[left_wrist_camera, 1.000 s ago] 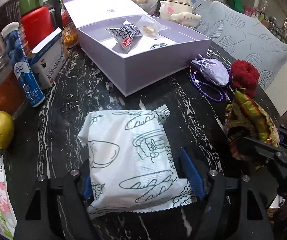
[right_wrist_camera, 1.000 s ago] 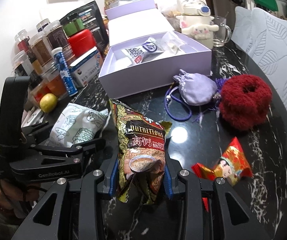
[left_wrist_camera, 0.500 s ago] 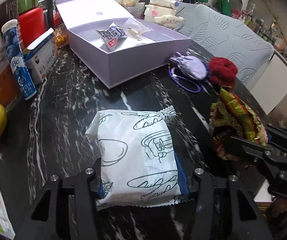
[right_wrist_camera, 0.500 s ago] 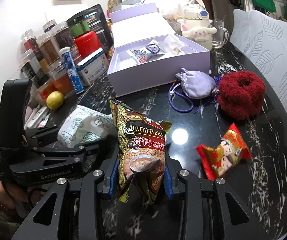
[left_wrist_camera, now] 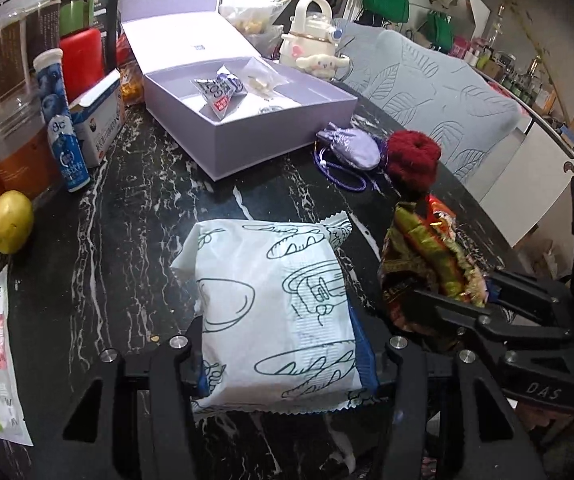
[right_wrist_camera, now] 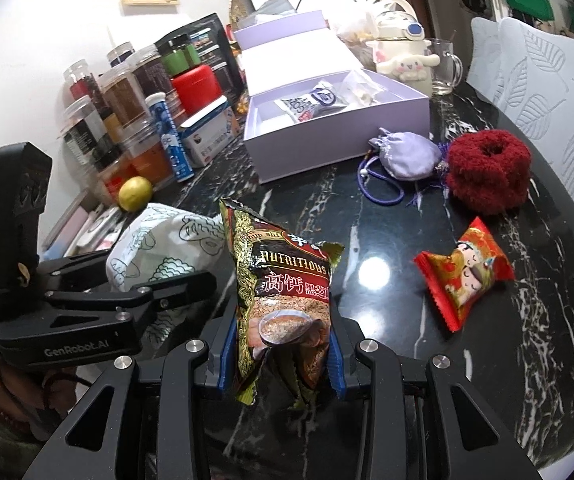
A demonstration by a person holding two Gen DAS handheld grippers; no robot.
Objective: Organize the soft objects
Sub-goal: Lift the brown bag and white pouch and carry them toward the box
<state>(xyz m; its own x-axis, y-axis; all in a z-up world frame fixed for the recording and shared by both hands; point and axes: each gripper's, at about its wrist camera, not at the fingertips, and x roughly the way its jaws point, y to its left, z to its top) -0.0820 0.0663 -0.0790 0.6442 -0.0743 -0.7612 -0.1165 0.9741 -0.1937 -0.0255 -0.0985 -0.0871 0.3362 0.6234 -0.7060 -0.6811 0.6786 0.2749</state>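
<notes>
Packets (right_wrist_camera: 319,100) lie boxed at twelve o'clock; each hand-held gripper (left_wrist_camera: 283,354) (right_wrist_camera: 281,354) clamps another, pouch (right_wrist_camera: 405,154), scrunchie (right_wrist_camera: 487,170) left.

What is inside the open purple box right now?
The purple box holds a blue-and-white sachet and a clear packet of pale pieces. Its front wall hides the near part of the floor.

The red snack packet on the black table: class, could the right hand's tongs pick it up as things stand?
Probably not yet. The right tongs are shut on the dark sesame packet, so they are full. The red snack packet lies bare on the table with nothing over it; once emptied, the tongs look free to reach it.
</notes>
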